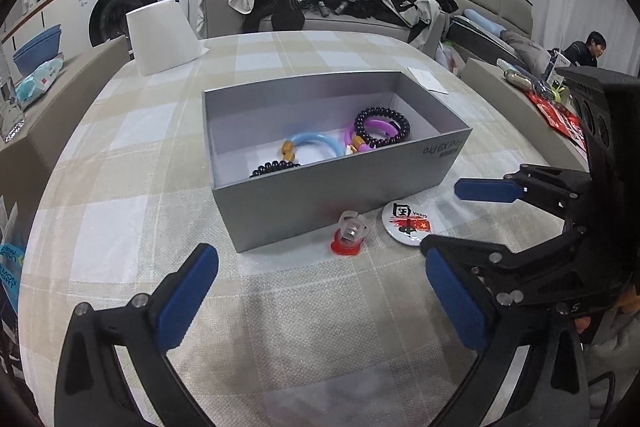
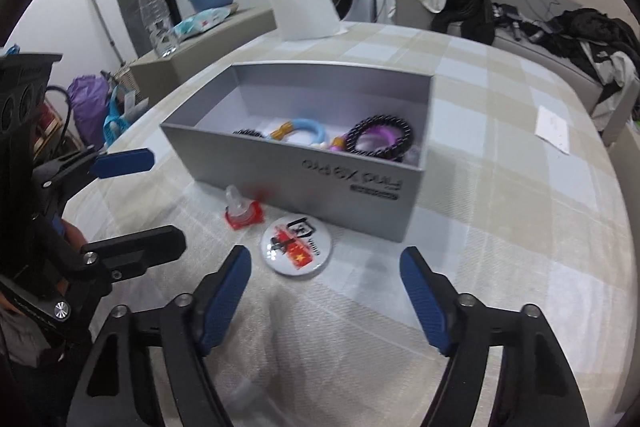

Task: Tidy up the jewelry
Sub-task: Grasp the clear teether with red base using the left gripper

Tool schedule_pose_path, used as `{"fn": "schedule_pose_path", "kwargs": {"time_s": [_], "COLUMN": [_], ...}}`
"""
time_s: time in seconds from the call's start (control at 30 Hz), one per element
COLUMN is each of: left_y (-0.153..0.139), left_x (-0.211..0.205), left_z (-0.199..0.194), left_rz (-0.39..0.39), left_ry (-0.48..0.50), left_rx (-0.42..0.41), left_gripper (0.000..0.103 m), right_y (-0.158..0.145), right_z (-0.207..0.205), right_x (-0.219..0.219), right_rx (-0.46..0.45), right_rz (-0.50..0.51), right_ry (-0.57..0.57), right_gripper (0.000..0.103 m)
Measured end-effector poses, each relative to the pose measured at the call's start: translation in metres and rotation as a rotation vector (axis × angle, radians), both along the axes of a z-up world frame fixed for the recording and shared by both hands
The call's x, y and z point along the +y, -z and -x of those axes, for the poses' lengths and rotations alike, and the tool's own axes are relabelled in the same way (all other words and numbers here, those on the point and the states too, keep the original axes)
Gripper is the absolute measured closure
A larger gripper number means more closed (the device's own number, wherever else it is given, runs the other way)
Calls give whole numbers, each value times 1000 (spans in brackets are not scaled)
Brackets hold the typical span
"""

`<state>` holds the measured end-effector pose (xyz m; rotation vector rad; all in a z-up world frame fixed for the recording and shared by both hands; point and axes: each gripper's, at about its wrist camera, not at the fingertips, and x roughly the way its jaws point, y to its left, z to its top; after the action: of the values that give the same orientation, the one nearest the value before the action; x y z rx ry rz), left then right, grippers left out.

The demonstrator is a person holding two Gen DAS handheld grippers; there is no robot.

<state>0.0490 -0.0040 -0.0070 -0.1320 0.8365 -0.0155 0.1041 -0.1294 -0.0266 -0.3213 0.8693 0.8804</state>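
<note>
I judge the job mostly done. Inside the open grey cardboard box [image 1: 320, 163] I can see a dark beaded bracelet [image 1: 382, 127] lying over a purple plastic bangle [image 1: 374, 131], a light blue plastic bangle with an amber bead [image 1: 316, 143], and another dark beaded strand [image 1: 274, 167] near the front wall. Two pieces are left outside on the checked tablecloth of the table [image 1: 120, 163]: a clear plastic ring on a red base [image 1: 349, 233], just beside the box's front wall, and a round white pin badge with red print [image 1: 408, 225], next to it.

My left hand-held gripper [image 1: 320, 291] hangs above the cloth with its jaws spread wide and nothing between them. My right hand-held gripper [image 2: 326, 291] is likewise wide open and empty, and the badge lies just ahead of its left finger.

The two grippers sit near each other, so they could crowd one another over the leftovers. The badge lies flat, which I expect will make pinching awkward. A white tapered lampshade-like object [image 1: 162, 37] and a white paper slip [image 1: 428, 79] stand well apart, out of the way.
</note>
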Motion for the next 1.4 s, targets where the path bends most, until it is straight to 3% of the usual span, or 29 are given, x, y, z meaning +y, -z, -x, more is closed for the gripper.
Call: {"fn": "schedule_pose_path", "kwargs": {"time_s": [0.1,0.53,0.6,0.7,0.83,0.9,0.93,1.13,1.2,1.3,1.33,1.4], "left_y": [2,11,12,12,16,17,18,17,17,17,17,16], "left_x": [-5,-2,-1,-2,-8,-11,-13,-15,-15,-17,-17,-16], "left_z": [-1,-3,-3,-3,-7,-9,-11,-18,-21,-25,-26,-25], "left_rz": [-16,-1,0,2,6,-1,-9,-32,-37,-60,-65,-57], "left_ry": [25,35,33,38,70,81,83,82,83,84,85,90], "left_rx": [11,51,54,58,78,82,82,79,79,75,74,71], "left_gripper": [7,8,9,9,36,47,50,54,56,75,87,89], "right_y": [5,12,11,11,9,2,1,6,7,8,8,8], "right_z": [5,14,16,17,17,17,17,15,14,10,9,8], "right_x": [7,21,24,25,15,8,7,4,0,-4,-6,-7], "right_rx": [3,-82,-89,-98,-71,-68,-75,-59,-58,-46,-42,-38], "right_rz": [26,88,78,75,34,5,12,26,30,30,28,27], "right_ry": [-28,-53,-73,-82,-89,-86,-74,-82,-80,-77,-77,-74], "right_gripper": [38,46,59,64,68,88,88,86,81,66,65,64]}}
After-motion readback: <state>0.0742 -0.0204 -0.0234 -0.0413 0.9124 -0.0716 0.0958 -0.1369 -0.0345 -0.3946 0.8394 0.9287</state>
